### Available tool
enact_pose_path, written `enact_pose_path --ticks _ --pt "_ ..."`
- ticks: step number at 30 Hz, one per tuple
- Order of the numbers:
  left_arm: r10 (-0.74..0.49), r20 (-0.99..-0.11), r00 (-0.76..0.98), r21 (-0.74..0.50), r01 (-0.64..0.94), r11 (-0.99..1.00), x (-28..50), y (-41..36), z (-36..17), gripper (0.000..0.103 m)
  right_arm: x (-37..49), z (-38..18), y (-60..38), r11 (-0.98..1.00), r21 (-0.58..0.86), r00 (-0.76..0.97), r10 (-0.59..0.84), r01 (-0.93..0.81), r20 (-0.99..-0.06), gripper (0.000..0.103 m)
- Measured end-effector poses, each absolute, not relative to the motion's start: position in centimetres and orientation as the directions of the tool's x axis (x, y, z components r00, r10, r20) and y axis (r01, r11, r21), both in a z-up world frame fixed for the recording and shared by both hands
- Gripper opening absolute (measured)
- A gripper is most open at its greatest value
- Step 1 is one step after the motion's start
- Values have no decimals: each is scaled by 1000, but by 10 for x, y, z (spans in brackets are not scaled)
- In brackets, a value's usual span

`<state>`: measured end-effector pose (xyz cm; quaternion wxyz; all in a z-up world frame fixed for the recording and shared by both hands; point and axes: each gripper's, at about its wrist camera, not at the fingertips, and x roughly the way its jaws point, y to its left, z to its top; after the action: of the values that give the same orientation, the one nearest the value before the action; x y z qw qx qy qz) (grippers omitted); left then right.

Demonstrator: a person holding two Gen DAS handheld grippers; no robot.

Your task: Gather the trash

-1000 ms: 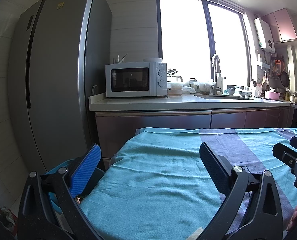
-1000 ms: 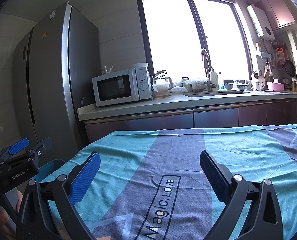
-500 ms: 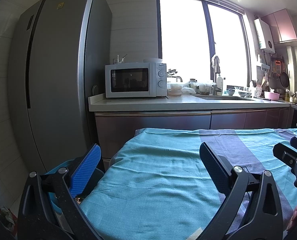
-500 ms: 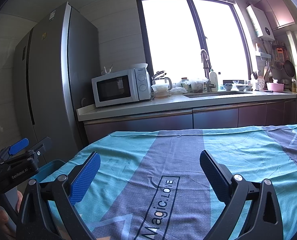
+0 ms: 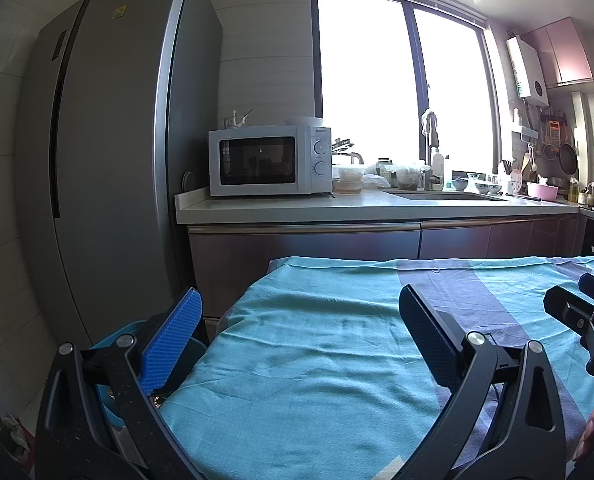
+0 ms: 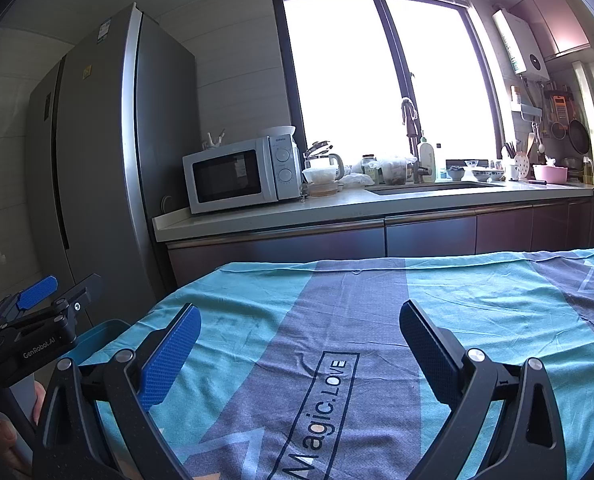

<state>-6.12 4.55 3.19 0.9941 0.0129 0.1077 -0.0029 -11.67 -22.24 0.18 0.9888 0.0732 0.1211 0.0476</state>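
Almost nothing has moved since the earlier frames: both grippers hover where they were, and only the right view has shifted very slightly. The fridge (image 5: 109, 168) fills the left side, tall and grey, beside the counter (image 5: 337, 206) under the bright window (image 5: 397, 92). In front lies the table, covered by a teal and grey cloth (image 5: 317, 344) (the words "Magic.LOVE" are printed on it in the right view). A white microwave (image 5: 269, 160) sits at the counter's left end, touching nothing but the worktop. Left of the table stands a blue bin (image 6: 101, 334), low on the floor; something small lies inside it, too hidden to name, and no other trash shows on the cloth. The left gripper (image 5: 297, 340) has its fingers spread wide over the cloth's left edge. The right gripper (image 6: 301, 352) is likewise spread, holding nothing, above the grey stripe.
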Motion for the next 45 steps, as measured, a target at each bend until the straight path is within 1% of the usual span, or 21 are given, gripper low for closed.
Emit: enact_pose_path --ticks 45 --pt "-5 -216 976 29 11 1000 -59 45 31 97 -116 0 -220 984 165 967 101 -63 -236 96"
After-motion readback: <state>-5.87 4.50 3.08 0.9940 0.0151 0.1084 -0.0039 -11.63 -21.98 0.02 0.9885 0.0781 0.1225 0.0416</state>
